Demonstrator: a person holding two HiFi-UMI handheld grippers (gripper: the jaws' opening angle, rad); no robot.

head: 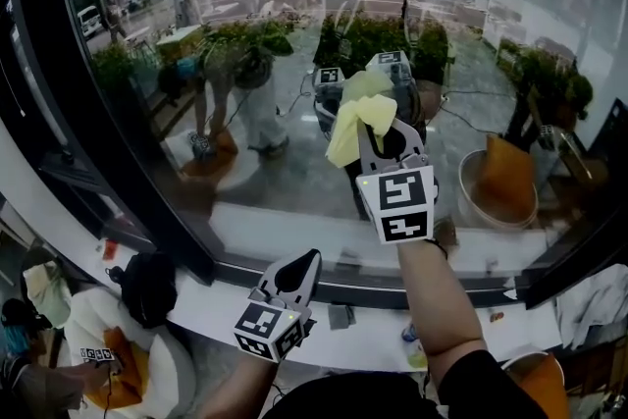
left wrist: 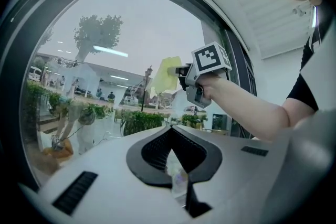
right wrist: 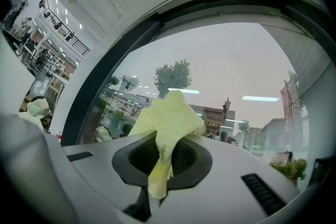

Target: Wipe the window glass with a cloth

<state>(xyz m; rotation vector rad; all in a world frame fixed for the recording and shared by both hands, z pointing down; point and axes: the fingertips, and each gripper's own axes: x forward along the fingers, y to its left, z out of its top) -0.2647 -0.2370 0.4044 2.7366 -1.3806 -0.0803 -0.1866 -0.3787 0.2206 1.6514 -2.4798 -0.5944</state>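
Cloth [head: 355, 118], one yellow piece, sits pinched in the right tool [head: 376, 128], up at the window glass [head: 294, 44] in the head view; two tools show, the left tool [head: 300, 262] lower, well apart. Left gripper view alone shows its jaws together, empty. Right gripper view shows its jaws clamped on the cloth

Bunched pale-yellow cloth [head: 355, 118] close before large, reflective window glass [head: 510, 34]
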